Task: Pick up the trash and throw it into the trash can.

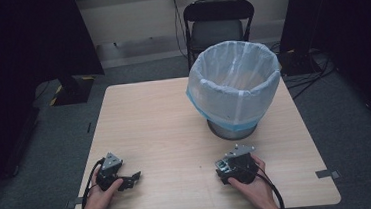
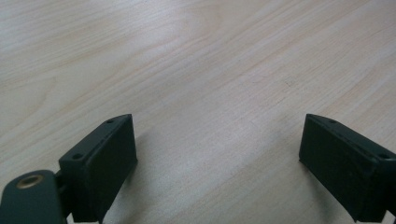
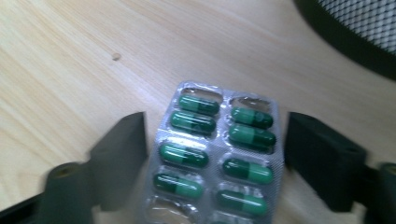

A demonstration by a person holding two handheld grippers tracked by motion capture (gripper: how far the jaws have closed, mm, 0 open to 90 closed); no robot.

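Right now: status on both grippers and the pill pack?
Left gripper open over bare table. Right gripper open, jaws straddling the blister pack of green capsules, not clamped. Lined bin beyond; nothing in the way.

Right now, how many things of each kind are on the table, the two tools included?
Tools: 2, left tool and right tool
Waste bin with plastic liner: 1
Blister pack of green capsules, lying between the right tool's jaws: 1
Total: 4
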